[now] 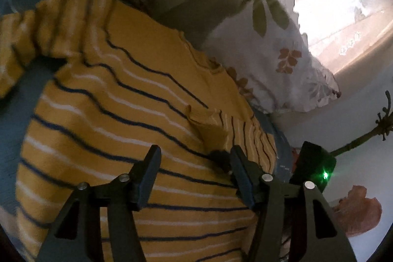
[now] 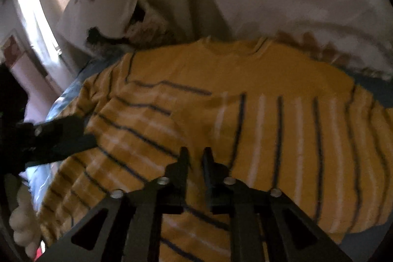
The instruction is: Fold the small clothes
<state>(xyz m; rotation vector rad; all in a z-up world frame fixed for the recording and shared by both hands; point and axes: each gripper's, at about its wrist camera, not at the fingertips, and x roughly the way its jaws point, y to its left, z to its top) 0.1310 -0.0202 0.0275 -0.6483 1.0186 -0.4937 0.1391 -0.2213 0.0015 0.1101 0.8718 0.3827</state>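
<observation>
the yellow striped sweater (image 2: 245,95) lies flat on the bed beside the floral pillow (image 1: 282,46), one side already folded inward. the left gripper (image 1: 194,158) hovers spread above it; the right gripper (image 2: 195,156) is nearly pressed together, whether pinching cloth i cannot tell.

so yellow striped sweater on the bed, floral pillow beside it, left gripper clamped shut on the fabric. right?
Not quite. In the left wrist view the left gripper is open, jaws spread wide above the sweater, gripping nothing. The rest holds: yellow striped sweater, floral pillow beside it.
</observation>
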